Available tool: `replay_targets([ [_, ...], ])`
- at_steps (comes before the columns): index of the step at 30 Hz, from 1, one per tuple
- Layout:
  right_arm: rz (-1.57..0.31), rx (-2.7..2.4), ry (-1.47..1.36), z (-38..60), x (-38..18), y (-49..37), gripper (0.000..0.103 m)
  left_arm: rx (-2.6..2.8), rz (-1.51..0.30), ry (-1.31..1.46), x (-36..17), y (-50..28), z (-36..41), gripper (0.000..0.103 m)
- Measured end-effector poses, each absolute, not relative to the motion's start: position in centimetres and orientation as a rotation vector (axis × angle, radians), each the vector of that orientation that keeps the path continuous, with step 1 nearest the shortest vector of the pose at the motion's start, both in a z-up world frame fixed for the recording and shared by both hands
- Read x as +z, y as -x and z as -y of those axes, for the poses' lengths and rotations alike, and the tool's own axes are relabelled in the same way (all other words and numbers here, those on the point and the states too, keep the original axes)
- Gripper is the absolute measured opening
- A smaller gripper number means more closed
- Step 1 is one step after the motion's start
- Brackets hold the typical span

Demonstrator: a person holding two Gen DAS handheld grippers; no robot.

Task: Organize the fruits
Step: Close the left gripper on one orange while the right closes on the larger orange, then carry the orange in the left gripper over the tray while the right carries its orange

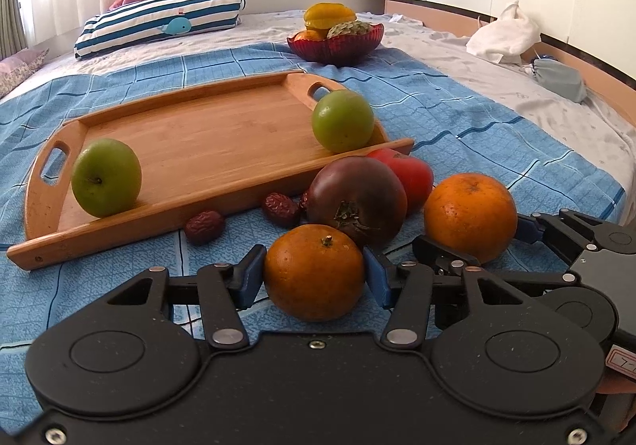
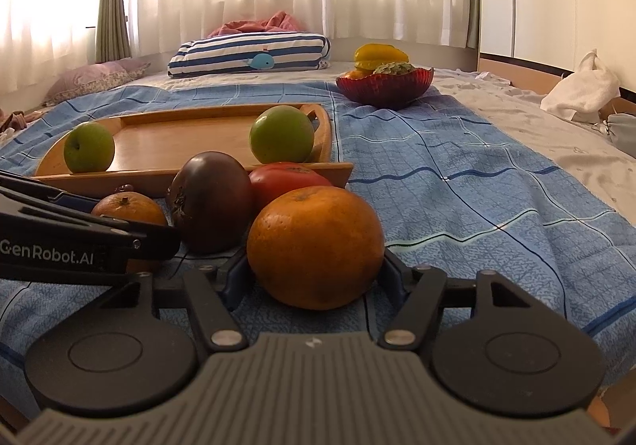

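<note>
On the blue blanket (image 1: 457,115), from the left, a wooden tray (image 1: 206,138) carries two green apples (image 1: 106,177). Beside it the left gripper (image 1: 314,278) has its fingers pressed on a small orange (image 1: 314,272). Further right, the right gripper (image 2: 316,274) clamps a bigger orange (image 2: 316,246), both resting on the blanket.
</note>
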State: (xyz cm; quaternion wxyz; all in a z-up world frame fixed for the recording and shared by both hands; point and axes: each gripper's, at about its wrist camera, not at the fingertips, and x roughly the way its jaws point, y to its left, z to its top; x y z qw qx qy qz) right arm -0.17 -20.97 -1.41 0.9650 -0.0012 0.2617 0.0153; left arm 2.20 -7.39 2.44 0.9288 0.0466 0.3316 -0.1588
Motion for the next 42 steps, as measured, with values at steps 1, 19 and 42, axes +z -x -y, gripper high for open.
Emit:
replay_targets([
  [1,-0.53,0.03,0.0,21.0,-1.4,0.2,0.068,-0.323,-0.678,-0.097,2.4,-2.1,7.3,0.051],
  [19,-0.519,0.02,-0.071,21.4,-0.9,0.9,0.068,-0.29,-0.645,-0.096,3.6,-1.2,6.1,0.051],
  [42,-0.446,0.083,-0.138,21.5,1.9,1.6,0.067,-0.179,-0.562,-0.071,7.3,-1.8,2.4,0.051],
])
